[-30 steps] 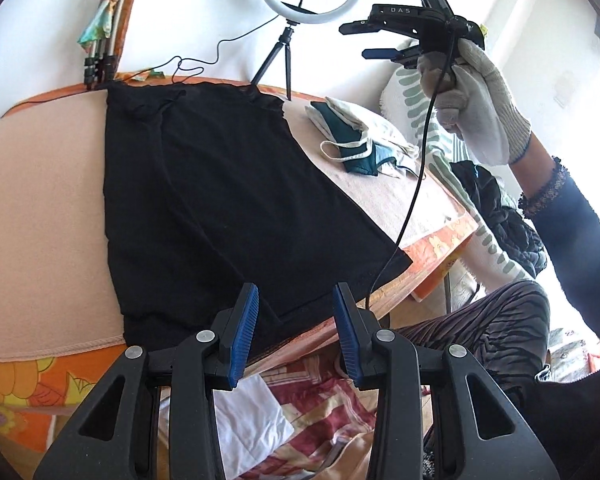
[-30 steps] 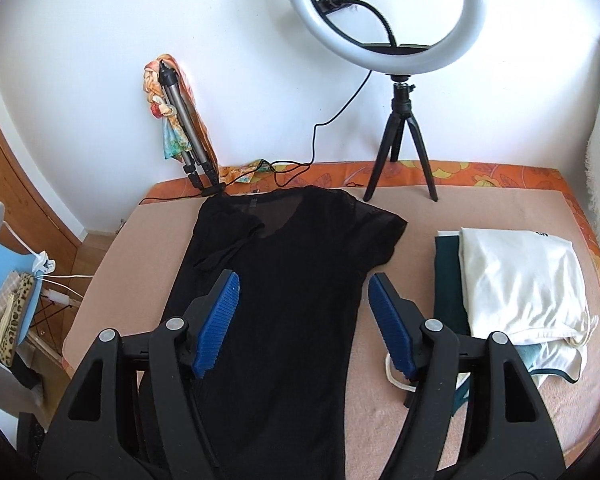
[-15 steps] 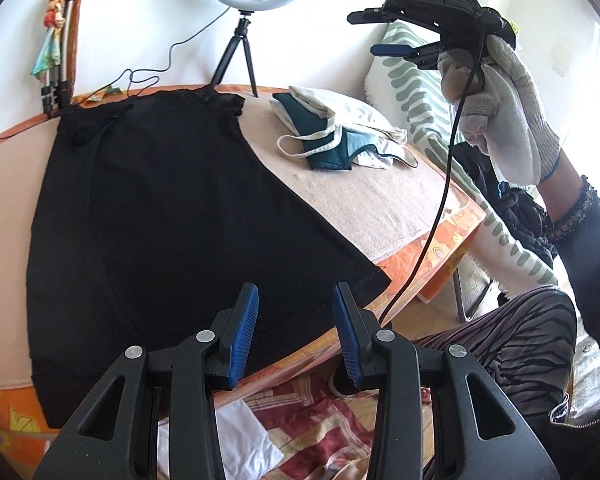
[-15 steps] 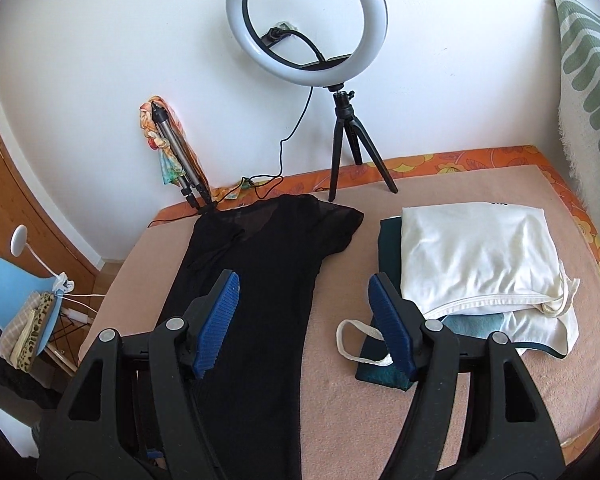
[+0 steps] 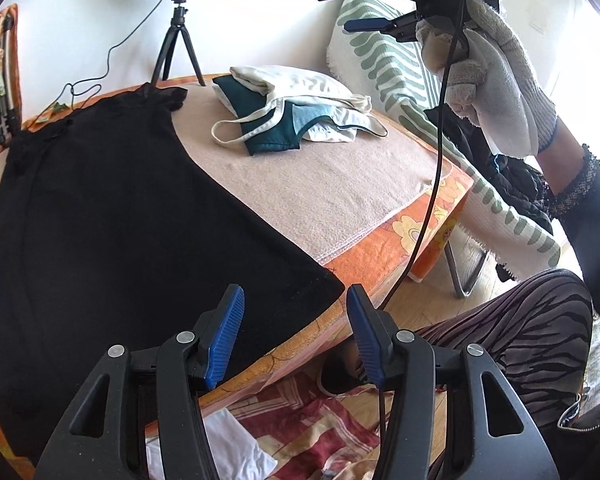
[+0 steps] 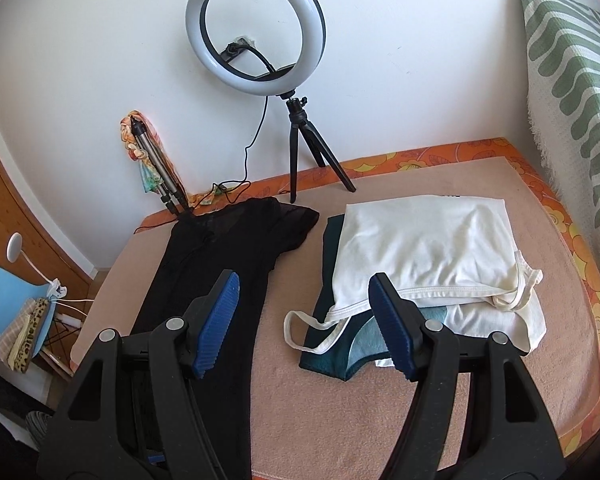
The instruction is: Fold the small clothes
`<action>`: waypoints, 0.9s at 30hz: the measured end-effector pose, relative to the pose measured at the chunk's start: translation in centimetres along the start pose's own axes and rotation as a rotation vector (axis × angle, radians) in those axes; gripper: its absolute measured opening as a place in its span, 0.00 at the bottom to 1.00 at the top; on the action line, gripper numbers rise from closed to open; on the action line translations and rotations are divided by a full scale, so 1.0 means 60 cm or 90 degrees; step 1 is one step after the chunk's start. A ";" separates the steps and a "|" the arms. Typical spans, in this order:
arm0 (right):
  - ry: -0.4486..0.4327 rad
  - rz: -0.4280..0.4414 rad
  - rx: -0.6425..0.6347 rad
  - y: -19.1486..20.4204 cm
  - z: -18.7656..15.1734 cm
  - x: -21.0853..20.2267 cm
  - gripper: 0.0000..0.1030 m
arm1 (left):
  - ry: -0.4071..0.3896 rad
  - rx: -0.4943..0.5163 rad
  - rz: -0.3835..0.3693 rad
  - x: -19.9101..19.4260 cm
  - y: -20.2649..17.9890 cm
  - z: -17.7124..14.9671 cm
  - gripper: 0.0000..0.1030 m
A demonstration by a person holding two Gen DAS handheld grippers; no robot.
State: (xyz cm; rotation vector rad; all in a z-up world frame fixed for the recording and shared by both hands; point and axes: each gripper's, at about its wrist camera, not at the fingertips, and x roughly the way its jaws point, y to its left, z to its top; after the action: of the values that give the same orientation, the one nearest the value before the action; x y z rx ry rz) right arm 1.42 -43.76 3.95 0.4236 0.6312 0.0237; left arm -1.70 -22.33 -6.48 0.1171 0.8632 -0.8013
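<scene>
A: The black top (image 5: 112, 216) lay spread flat on the beige blanket (image 5: 332, 196), neckline toward the wall and hem at the near table edge. Was either tool on it?

B: No. The left gripper (image 5: 296, 336) hung with its jaws wide apart and nothing between them, just above the hem's near right corner. The right gripper (image 6: 304, 320) was also wide open and empty, held high over the table.

A: So how should the fold have been started well?

B: Probably by bringing the left one down onto that hem corner and pinching only the edge, both layers together, not the blanket beneath. The right one needed to drop to the sleeve (image 6: 296, 220) side so the cloth could be lifted evenly.

A: Anything in the way?

B: The folded stack (image 6: 420, 264) of white and teal garments lay just beside the top, on its right, apart from it. A loose white strap (image 6: 300, 332) reached toward the black cloth and might have snagged a sweeping fold.
</scene>
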 end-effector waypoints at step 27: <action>0.102 0.044 -0.029 0.037 0.077 0.251 0.68 | -0.002 -0.053 -0.072 0.084 0.024 0.009 0.05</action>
State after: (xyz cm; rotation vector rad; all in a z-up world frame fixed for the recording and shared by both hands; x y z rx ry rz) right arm 16.49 -41.25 -0.37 0.4017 0.7716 0.1381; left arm 1.54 -24.48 -10.04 -0.0067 0.9044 -0.8696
